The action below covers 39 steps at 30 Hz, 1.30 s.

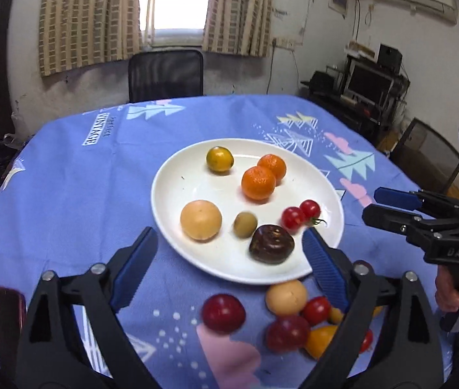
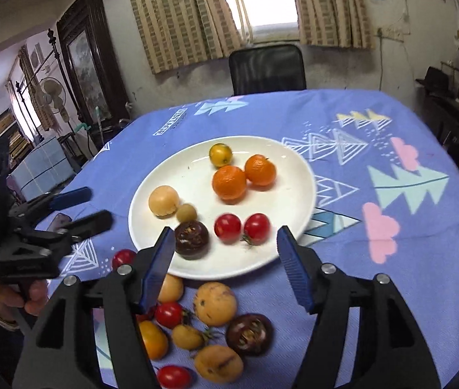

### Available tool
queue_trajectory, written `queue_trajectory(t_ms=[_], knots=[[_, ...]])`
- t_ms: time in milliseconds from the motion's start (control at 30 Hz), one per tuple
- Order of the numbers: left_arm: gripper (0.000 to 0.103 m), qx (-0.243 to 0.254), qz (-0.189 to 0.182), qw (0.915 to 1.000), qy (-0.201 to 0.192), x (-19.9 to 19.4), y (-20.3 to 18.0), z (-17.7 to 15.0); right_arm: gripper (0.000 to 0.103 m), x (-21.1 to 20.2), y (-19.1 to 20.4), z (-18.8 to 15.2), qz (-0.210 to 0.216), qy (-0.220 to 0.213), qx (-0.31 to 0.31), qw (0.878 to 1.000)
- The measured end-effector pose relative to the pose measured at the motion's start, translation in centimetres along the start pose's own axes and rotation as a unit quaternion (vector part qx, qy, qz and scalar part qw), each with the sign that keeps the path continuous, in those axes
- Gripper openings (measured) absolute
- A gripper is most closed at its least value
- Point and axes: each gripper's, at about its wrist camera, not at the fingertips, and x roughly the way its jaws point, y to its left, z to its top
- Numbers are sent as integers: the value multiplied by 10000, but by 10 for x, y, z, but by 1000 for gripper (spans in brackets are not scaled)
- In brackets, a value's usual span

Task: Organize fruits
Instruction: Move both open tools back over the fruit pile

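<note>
1. The white plate sat near the middle of the surface, which was covered by a blue patterned cloth.
2. On the plate lay two oranges touching each other toward its far side, a small yellow-green citrus behind them, a pale round fruit with a small olive-coloured fruit beside it toward the left edge, a dark purple fruit at the near rim, and two cherry tomatoes side by side.
3. Loose fruits lay in a cluster on the cloth between the plate and the near edge of the surface: red tomatoes, tan spotted fruits, a yellow one and another dark purple fruit.
4. The right claw was spread wide and empty, held above the plate's near rim.
5. The left claw was likewise released, gripping nothing, over the near rim of the plate with the loose cluster below it.
6. A hand gripped the left tool's handle at the surface's left edge.
</note>
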Motion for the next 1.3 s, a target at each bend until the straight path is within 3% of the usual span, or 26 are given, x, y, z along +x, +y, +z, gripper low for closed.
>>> queue_trajectory(t_ms=[200,267,367,500,733,833,1000,1300], knots=[[95,-206,-347,9990,-214,-27,4,-42,66,-17,-11,-37,91,89,293,9995],[95,-282,-298,9991,57,-23,6,-52,66,-24,-9,-44,-37,-34,290,9996],[95,-383,-413,9984,106,-24,8,-59,66,-30,-8,-49,-225,-144,357,9990],[95,-204,-185,9996,-4,-27,2,-59,66,-26,-9,-57,-3,52,603,9982],[97,-9,209,9998,18,-25,-3,-64,66,-15,11,-72,-494,344,137,9981],[97,-9,161,9998,87,-23,-3,-65,64,-13,13,-75,-460,444,110,9979],[97,130,297,9994,108,-21,-6,-66,53,-6,12,-79,-401,647,145,9970],[97,174,304,9993,117,-23,-7,-66,52,1,11,-83,-329,887,199,9953]])
